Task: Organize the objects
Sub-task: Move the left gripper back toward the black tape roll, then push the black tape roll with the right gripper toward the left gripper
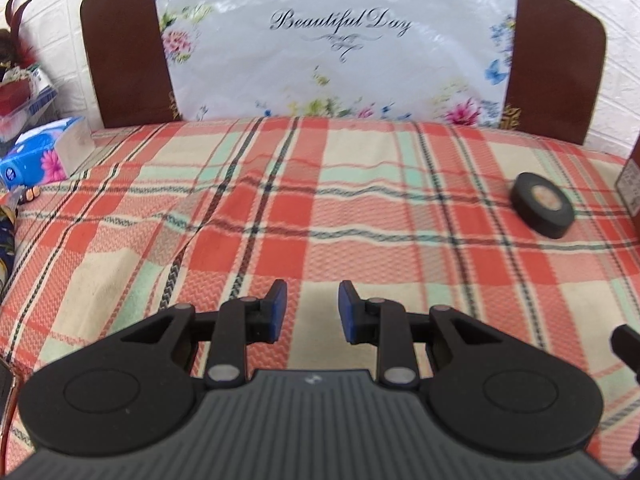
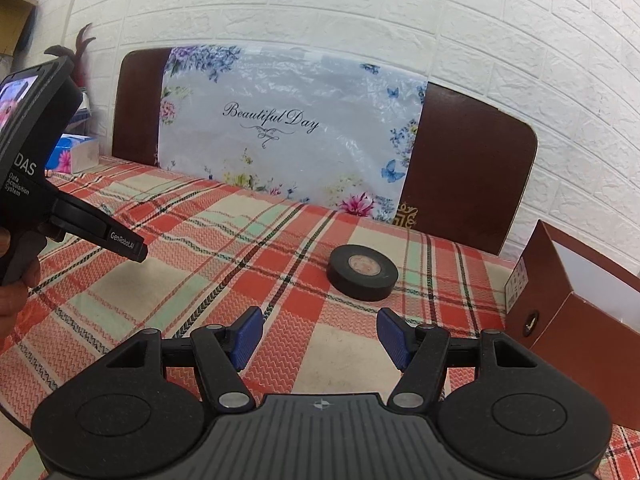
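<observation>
A black roll of tape (image 2: pixel 363 272) lies flat on the plaid bedspread (image 2: pixel 224 248), a short way ahead of my right gripper (image 2: pixel 320 334), which is open and empty. A brown cardboard box (image 2: pixel 576 320) with a white inside stands open to the right of the tape. In the left wrist view the tape (image 1: pixel 542 204) lies far right, next to the box's edge (image 1: pixel 630 184). My left gripper (image 1: pixel 312 310) is open and empty above the bedspread (image 1: pixel 280 220). Its body also shows in the right wrist view (image 2: pixel 36 176) at the left.
A brown headboard (image 1: pixel 120 64) with a flowered plastic sheet (image 1: pixel 328 48) stands at the back against a white brick wall (image 2: pixel 360 12). A blue tissue pack (image 1: pixel 44 156) and clutter sit at the far left.
</observation>
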Motion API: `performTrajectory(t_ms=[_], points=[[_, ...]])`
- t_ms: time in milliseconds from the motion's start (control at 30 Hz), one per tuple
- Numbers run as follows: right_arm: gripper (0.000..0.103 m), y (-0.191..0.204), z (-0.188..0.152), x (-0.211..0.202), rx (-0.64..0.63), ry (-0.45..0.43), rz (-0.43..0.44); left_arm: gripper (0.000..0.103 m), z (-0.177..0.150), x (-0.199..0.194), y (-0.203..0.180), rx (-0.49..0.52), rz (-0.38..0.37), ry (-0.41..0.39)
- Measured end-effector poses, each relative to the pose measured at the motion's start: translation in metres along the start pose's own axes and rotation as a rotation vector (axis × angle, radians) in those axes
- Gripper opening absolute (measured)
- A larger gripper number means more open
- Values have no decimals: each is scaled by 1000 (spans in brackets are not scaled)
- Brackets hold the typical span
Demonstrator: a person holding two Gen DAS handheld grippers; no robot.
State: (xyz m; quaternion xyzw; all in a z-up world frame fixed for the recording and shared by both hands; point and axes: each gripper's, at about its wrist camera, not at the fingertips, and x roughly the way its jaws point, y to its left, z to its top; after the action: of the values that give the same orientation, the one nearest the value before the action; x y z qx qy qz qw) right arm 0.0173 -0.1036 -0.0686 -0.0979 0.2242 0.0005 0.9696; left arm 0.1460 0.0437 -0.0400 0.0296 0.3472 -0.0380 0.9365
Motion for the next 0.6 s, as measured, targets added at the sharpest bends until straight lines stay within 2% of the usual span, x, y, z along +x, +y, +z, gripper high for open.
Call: performTrajectory(t_ms=[100, 333, 400, 467, 600], points=[[62, -3, -2, 11, 27, 30, -3, 33, -3, 11, 4, -9, 11, 13], [67, -10, -12, 43, 112, 126, -26, 44, -7, 18, 6, 19, 35, -53], [67, -13, -17, 52, 123, 153, -38, 55, -11, 22, 6, 42, 57, -97], [72, -18, -18, 56, 157, 154, -36, 56, -12, 23, 9, 25, 49, -112], [74, -24, -14, 63, 160, 154, -43, 56, -12, 23, 13, 4, 33, -120]])
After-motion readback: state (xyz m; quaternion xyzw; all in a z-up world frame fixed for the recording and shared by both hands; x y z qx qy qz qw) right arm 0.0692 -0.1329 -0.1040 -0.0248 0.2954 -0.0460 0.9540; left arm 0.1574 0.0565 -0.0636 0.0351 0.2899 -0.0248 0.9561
